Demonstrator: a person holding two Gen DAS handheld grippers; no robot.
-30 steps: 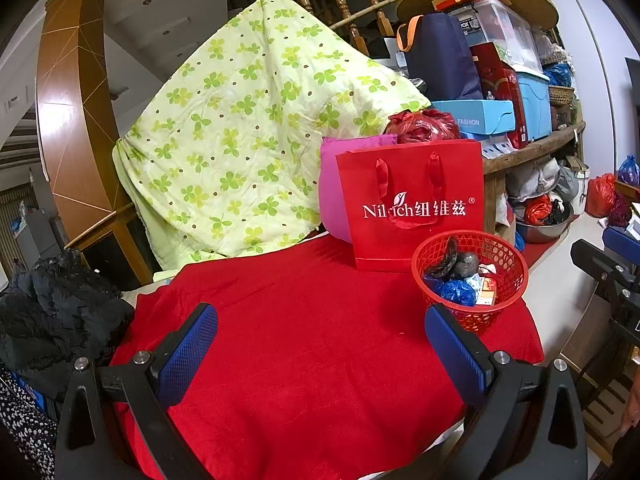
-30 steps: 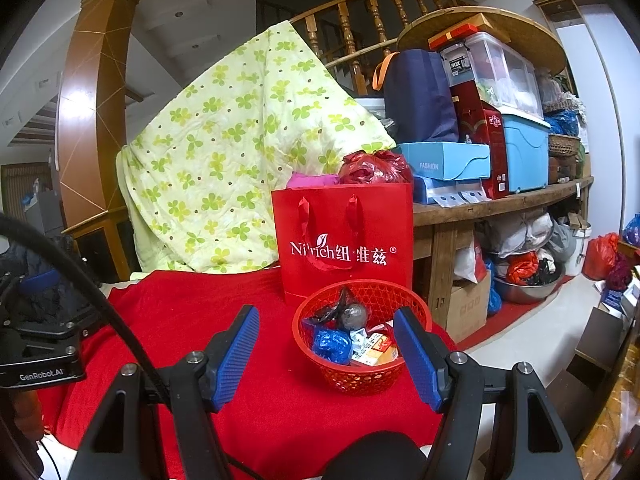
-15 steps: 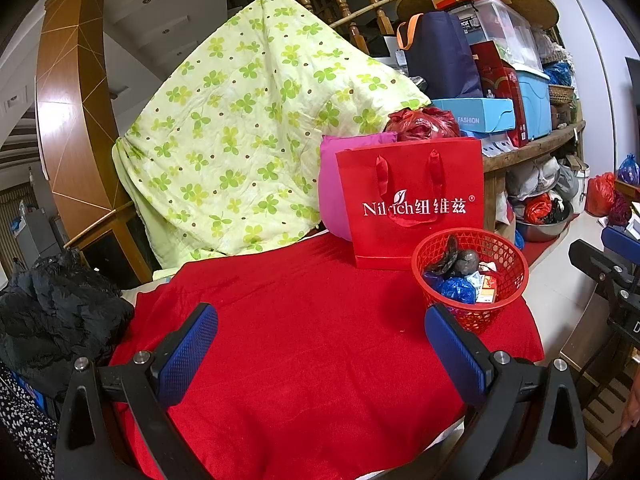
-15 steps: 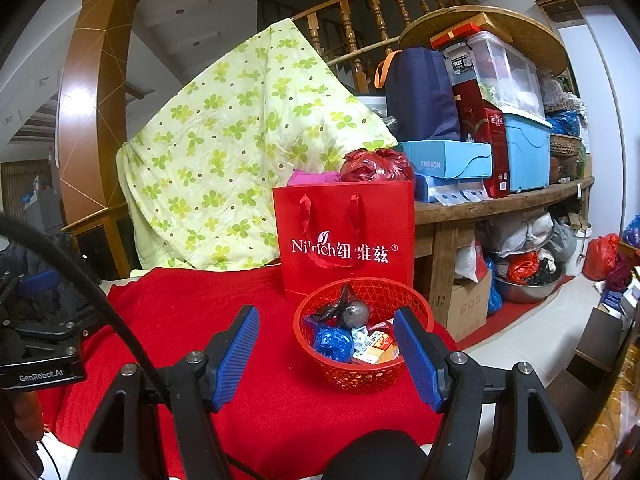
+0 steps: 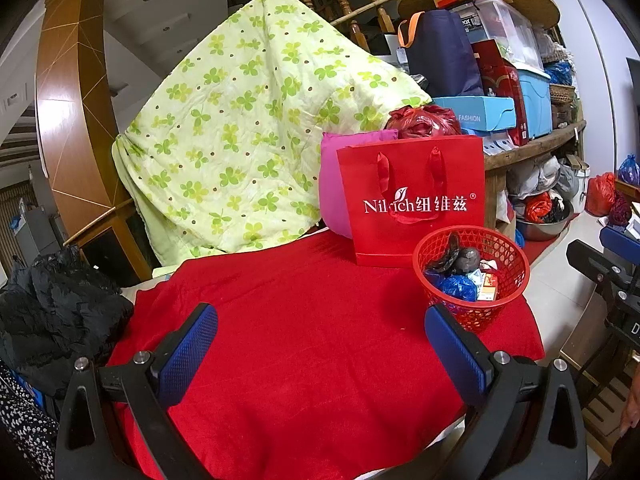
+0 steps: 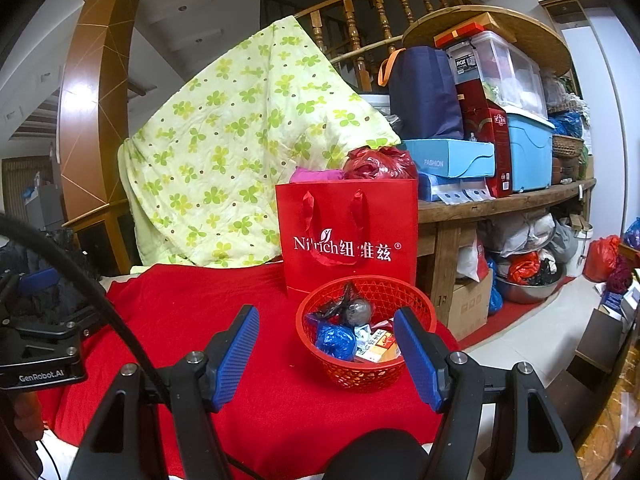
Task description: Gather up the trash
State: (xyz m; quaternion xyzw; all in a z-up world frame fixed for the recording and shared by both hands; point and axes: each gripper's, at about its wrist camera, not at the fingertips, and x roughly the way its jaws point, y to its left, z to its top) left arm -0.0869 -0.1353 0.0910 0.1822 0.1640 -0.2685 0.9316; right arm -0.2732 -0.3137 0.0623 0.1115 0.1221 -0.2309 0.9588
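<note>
I have both grippers hovering over the near edge of the red cloth (image 5: 312, 320), and neither one holds anything. The left gripper (image 5: 320, 344) has its blue pads (image 5: 188, 348) spread wide, with only bare cloth between them. The right gripper (image 6: 326, 354) is also spread wide, and from its camera the basket (image 6: 366, 372) sits just beyond and between its fingertips, the right pad (image 6: 416, 356) overlapping the basket's right rim in the picture; I cannot tell whether it touches. The basket is a red plastic mesh one standing upright at the right end of the cloth, near the table's edge. The trash is inside it: a crumpled blue wrapper (image 6: 336, 340) at the near left, a grey ball (image 6: 358, 312) behind it, a black scrap (image 6: 338, 304) leaning against the far left wall, and a small orange-and-white carton (image 6: 380, 346) with some white paper at the right. Just behind the basket, touching or nearly so, stands a red gift bag (image 6: 348, 236) with white lettering, and a pink bag (image 5: 332, 196) shows behind its left side. A green clover quilt (image 5: 240, 132) is draped at the far left. From the left camera I see the basket to the right of that gripper's right finger, and the other gripper's body at the far right edge.
</note>
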